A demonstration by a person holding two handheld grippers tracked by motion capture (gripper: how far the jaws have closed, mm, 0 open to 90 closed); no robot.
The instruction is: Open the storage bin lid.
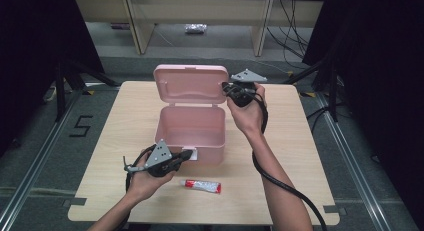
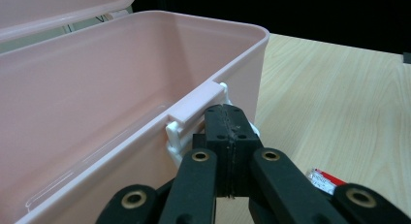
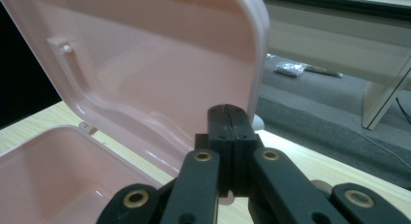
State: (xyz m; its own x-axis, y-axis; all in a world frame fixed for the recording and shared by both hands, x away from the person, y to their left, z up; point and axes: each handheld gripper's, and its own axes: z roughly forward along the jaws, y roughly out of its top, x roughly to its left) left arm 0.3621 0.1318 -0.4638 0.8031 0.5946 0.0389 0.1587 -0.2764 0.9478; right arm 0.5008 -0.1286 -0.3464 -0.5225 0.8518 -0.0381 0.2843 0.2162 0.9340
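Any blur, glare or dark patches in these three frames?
High view: table evenly lit, both sides black, slightly soft. Left gripper view: box rim and tube soft, jaws sharp, black backdrop. Right gripper view: lid mildly washed out, floor behind blurred.

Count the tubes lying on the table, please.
1. A small red and white tube lies on the table in front of the open pink box, near the left gripper. The box looks empty.

Each hand-held gripper [image 1: 186, 155]: black jaws, brass rivets, grey triangular plate, black cable
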